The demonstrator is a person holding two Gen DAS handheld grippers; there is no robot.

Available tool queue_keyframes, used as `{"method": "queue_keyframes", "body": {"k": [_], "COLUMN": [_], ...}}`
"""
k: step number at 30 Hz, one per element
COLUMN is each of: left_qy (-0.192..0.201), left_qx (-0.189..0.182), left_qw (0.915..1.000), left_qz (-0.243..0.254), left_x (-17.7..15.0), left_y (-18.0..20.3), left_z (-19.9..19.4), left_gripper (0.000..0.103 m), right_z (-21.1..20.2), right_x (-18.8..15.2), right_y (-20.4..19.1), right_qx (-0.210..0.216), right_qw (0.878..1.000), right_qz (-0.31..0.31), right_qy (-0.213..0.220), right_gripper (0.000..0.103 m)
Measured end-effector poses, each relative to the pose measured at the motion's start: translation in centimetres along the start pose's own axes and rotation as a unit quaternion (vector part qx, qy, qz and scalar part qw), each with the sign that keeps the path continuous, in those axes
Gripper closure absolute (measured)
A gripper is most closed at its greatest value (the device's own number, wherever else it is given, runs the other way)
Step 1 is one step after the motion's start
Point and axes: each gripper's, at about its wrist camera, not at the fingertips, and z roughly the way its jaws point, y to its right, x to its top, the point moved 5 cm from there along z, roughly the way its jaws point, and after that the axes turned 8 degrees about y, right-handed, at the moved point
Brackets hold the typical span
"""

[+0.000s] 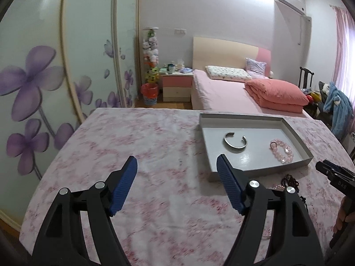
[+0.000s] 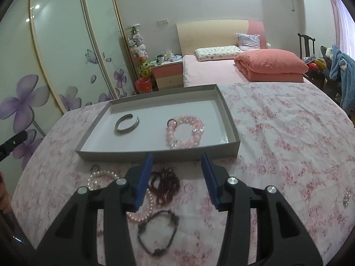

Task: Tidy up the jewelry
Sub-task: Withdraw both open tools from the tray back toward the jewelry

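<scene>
A shallow grey box (image 2: 155,153) (image 1: 297,137) lies on the pink floral cloth. Inside it rest a silver cuff bangle (image 2: 127,124) (image 1: 235,142) and a pink bead bracelet (image 2: 185,134) (image 1: 281,151). Just in front of the box lie a dark red bead string (image 2: 165,187), a white pearl bracelet (image 2: 99,177), a pink pearl strand (image 2: 144,212) and a dark brown bracelet (image 2: 157,232). My right gripper (image 2: 177,158) hangs open above these loose pieces with nothing between its pads. My left gripper (image 1: 176,163) is open and empty over bare cloth, left of the box.
A small silvery piece (image 2: 346,200) lies on the cloth at the far right. Beyond the table stand a bed with a folded pink quilt (image 2: 270,66), a bedside cabinet (image 2: 168,75) and a red bin (image 2: 144,85). Wardrobe doors with flowers (image 1: 44,77) run along the left.
</scene>
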Motion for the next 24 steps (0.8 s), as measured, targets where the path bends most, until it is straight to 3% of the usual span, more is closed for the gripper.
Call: {"method": "queue_keyframes", "body": {"k": [11,19,24], "left_qy": [0.009,0.011,0.013], "left_qx": [0.001,-0.012,0.0], "left_qw": [0.9999,0.9999,0.9999], "left_qz": [-0.004,0.005,0.002], "left_x": [-0.5,-0.9,-0.2], "left_y": [-0.6,0.0,-0.8], "left_z": [-1.4,-0.8,0.5], "left_gripper": [0.029,0.029,0.029], "right_z": [-0.5,-0.2,-0.1], "right_x": [-0.6,-1.2,-1.7], "right_y": [-0.4,0.3,1.0], "right_qx": [-0.001,-0.006,-0.015], "right_qw": [1.0,1.0,1.0], "right_qz": [-0.007,-0.004,0.001], "right_qy": [-0.007,-0.018,-0.023], "right_gripper": [0.057,0.057,0.057]}}
